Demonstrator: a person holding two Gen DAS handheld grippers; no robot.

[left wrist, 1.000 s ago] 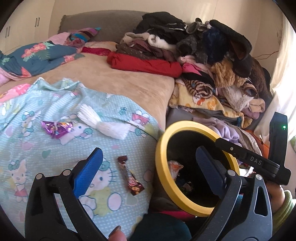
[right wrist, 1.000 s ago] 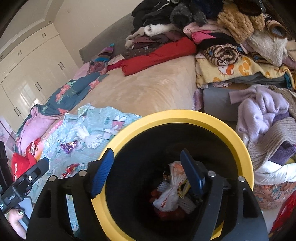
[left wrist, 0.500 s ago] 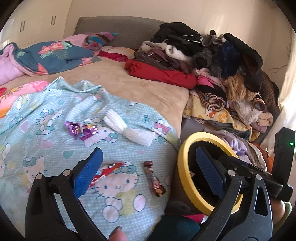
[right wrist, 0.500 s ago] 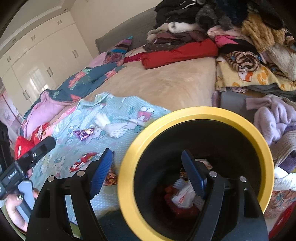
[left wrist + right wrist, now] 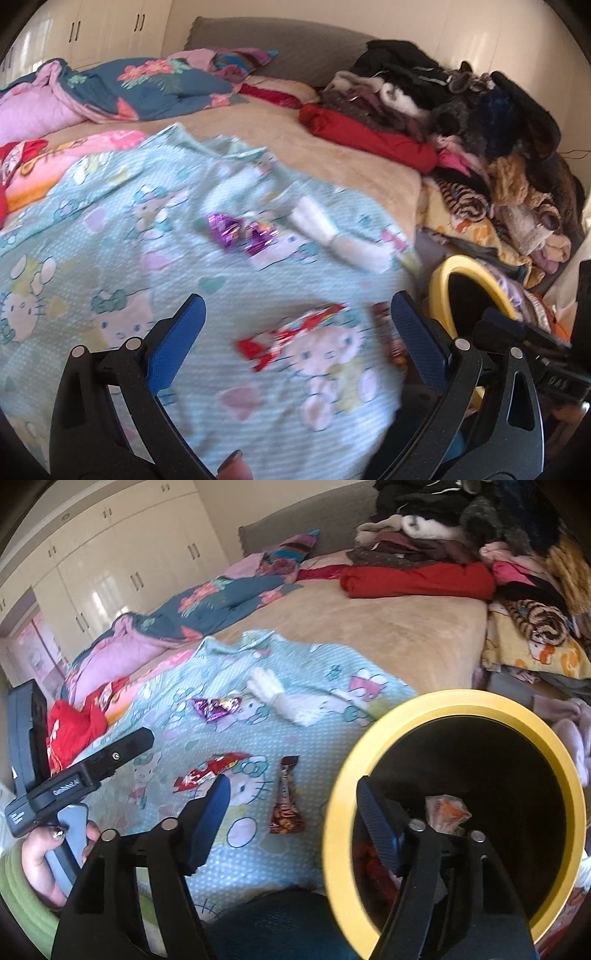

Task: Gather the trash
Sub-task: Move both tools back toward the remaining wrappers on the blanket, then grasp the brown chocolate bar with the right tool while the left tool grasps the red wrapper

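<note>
Wrappers lie on the Hello Kitty blanket: my left gripper gapes empty over the red wrapper; my right gripper is closing, empty, beside the yellow-rimmed bin.

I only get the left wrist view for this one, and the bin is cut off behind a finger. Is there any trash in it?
Observer: Yes. The right wrist view looks down into the yellow-rimmed bin. A crumpled white and orange wrapper lies inside.
Reviewer: The brown wrapper is half hidden for me. Is it on the bed or in the bin?
Observer: On the bed. The brown wrapper lies flat on the cartoon-cat blanket, beside the bin and clear of its rim.
Reviewer: What holds the left gripper?
Observer: A hand in a green sleeve grips the grey handle of the left gripper.
</note>
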